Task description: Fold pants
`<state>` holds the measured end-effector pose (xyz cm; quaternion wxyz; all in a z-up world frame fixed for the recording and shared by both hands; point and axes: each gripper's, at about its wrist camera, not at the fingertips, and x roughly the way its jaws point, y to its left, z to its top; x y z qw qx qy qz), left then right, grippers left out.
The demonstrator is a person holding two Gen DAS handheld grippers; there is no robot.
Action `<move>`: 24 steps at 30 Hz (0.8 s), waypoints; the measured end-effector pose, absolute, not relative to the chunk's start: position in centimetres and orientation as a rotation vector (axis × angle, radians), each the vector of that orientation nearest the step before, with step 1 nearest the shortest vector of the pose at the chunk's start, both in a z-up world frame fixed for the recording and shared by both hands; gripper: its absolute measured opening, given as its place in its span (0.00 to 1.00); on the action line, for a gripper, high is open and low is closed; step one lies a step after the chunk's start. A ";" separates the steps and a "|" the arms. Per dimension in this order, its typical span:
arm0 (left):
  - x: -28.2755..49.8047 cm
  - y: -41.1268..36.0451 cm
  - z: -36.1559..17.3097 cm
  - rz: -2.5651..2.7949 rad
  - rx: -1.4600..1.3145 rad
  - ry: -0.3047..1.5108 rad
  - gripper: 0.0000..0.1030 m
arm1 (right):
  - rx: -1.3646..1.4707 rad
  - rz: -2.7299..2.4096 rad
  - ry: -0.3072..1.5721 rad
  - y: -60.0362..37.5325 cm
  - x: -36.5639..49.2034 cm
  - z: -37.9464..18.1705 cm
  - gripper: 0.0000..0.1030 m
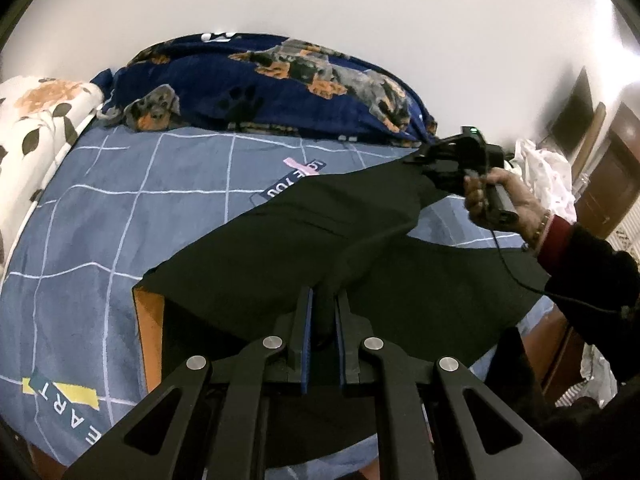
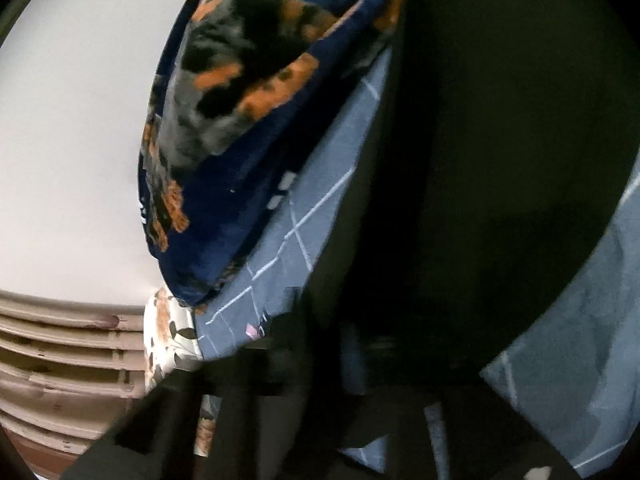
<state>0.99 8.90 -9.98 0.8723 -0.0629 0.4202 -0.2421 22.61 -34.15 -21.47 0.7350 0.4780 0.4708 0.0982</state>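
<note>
Right under your lens, your left gripper (image 1: pixel 324 320) has its blue-padded fingers (image 1: pixel 306 320) nearly closed, pinching a bunched ridge of the black pants (image 1: pixel 280 256) at six o'clock. The pants stretch from there up toward two o'clock, partly lifted off the blue checked bedsheet (image 1: pixel 100 216), where your right gripper (image 1: pixel 420 158) has hold of the far end of the cloth; your right hand (image 1: pixel 500 196) squeezes its handle. How tightly those fingers are shut I can't tell: its own camera shows mostly dark, smeared fabric.

Watch it: the span between your grippers looks taut. Pull harder and the thin pinch at either end could slip, dropping a leg crooked. The black cable (image 1: pixel 516 276) trailing across the cloth might snag the fold. Behind, at twelve o'clock, the dog-print blanket (image 1: pixel 280 80) could catch the raised end.
</note>
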 end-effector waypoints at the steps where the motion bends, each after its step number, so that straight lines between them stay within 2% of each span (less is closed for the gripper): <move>1: 1.1 9.2 -9.9 -0.496 -0.132 0.881 0.10 | 1.043 0.232 1.005 -34.1 22.0 -20.9 0.07; 9: 0.9 13.1 -10.1 -0.472 -0.141 0.921 0.10 | 0.902 0.292 0.892 -33.9 9.5 -17.0 0.07; 17: -1.4 13.9 -13.9 -0.475 -0.057 1.022 0.10 | 0.969 0.233 1.001 -33.2 -2.9 -22.4 0.05; 24: -2.6 14.8 -15.3 -0.468 -0.074 1.025 0.11 | 1.020 0.209 1.037 -33.3 -5.7 -25.1 0.05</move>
